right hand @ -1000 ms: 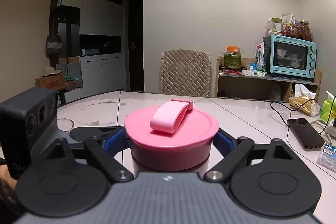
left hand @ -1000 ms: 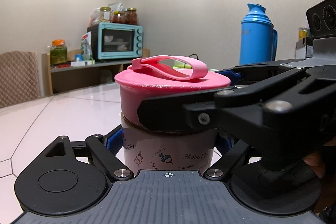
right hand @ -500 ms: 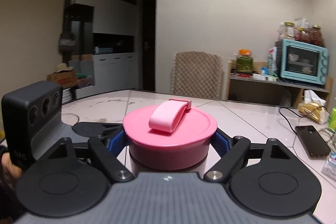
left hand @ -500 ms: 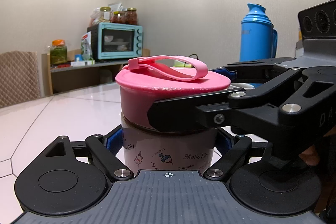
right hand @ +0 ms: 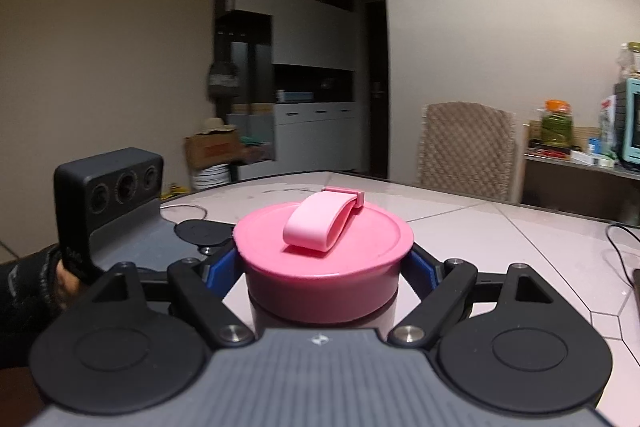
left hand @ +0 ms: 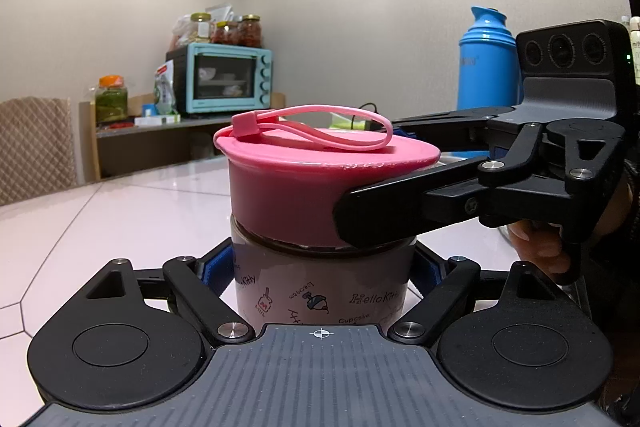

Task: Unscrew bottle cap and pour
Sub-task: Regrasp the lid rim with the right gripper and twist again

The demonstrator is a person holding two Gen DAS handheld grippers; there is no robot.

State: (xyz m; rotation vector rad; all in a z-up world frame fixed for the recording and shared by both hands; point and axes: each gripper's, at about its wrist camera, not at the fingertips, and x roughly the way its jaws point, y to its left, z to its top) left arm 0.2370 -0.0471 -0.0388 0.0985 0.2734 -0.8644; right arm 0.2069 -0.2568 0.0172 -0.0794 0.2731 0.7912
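A bottle point(left hand: 320, 287) with cartoon print and a wide pink cap point(left hand: 288, 195) stands on the white table point(left hand: 100, 219). My left gripper point(left hand: 324, 267) is shut on the bottle's body, just under the cap. From the right, my right gripper reaches in, and one of its black fingers point(left hand: 392, 215) presses on the cap's side. In the right wrist view the right gripper point(right hand: 324, 279) is shut on the pink cap point(right hand: 324, 267), whose strap point(right hand: 320, 223) lies on top. The left gripper's camera block point(right hand: 108, 187) shows at the left, with a gloved hand beneath it.
A blue thermos point(left hand: 486, 67) stands behind on the right. A teal toaster oven point(left hand: 224, 79) with jars on top sits on a shelf by the wall. A padded chair point(right hand: 464, 147) stands at the table's far side. A black cable point(right hand: 616, 239) lies at the right.
My right gripper has swung around the bottle with the cap in it. The strap now looks more edge-on in the left wrist view. The left gripper and the bottle body stayed still.
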